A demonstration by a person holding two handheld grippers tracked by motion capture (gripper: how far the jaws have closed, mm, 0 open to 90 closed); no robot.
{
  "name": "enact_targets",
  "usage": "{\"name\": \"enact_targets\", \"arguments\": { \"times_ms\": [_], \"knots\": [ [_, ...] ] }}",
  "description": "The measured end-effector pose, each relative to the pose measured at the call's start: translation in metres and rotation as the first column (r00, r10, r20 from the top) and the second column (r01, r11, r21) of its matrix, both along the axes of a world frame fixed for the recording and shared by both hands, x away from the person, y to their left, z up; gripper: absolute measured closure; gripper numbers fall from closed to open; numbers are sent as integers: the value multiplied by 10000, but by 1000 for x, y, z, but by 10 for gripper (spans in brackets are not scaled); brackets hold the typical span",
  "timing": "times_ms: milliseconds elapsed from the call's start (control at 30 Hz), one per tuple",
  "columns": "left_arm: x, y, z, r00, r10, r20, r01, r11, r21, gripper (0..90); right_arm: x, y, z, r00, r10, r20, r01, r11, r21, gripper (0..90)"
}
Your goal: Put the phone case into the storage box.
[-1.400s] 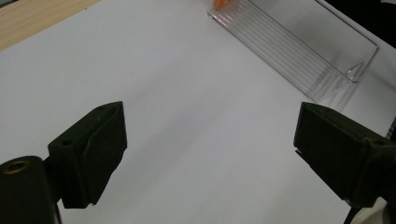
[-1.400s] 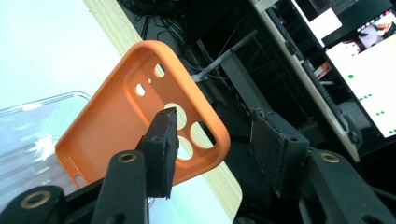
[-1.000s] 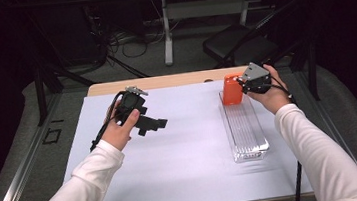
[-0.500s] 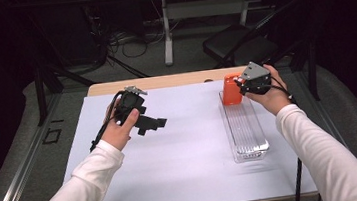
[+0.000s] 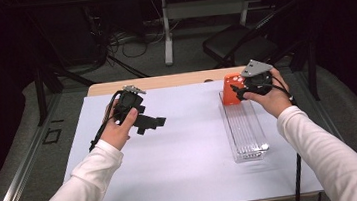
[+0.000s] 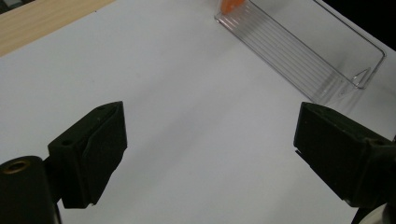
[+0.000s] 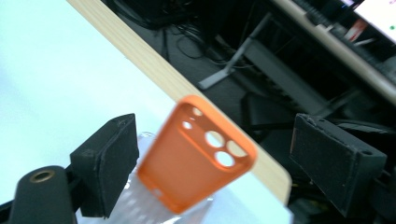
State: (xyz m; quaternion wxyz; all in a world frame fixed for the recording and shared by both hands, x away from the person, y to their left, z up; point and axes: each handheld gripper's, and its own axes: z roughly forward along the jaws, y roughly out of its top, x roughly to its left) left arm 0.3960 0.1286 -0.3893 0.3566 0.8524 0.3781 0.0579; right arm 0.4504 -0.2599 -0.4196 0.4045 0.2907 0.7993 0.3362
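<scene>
Orange phone case [image 5: 231,89] stood tilted at far end of clear tray [image 5: 245,133], near bench [image 5: 164,82] far edge. Right hand-held gripper [image 5: 239,92] jaws just opened wider, case between, pads clear. Left hand-held gripper [image 5: 152,123] gaped empty over bare white sheet [image 5: 186,150].
</scene>
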Motion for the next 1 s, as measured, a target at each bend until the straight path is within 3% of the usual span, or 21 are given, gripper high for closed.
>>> {"name": "enact_targets", "arguments": {
  "times_ms": [167,300,433,767,900,1000],
  "knots": [
    [0,1,1,10000,-59,38,58,10000,27,98,-4,2,9,9970,200,-747,-129,9955,941,147],
    [-1,0,0,9999,-114,65,114,9999,2,98,-9,6,17,9887,502,-1411,-223,9810,1926,141],
    [-2,0,1,9997,-188,138,189,9998,-43,98,-15,12,22,9769,819,-1975,-307,9679,2493,140],
    [-3,2,4,9995,-257,209,260,9996,-146,98,-26,25,22,9438,1917,-2691,-1076,9484,2983,3],
    [-4,2,4,9990,-331,310,338,9992,-211,92,-32,32,23,9412,1998,-2725,-1169,9493,2919,0],
    [-5,1,4,9983,-504,289,511,9984,-230,40,-36,37,24,9386,2011,-2804,-1182,9508,2863,0]
  ]
}}
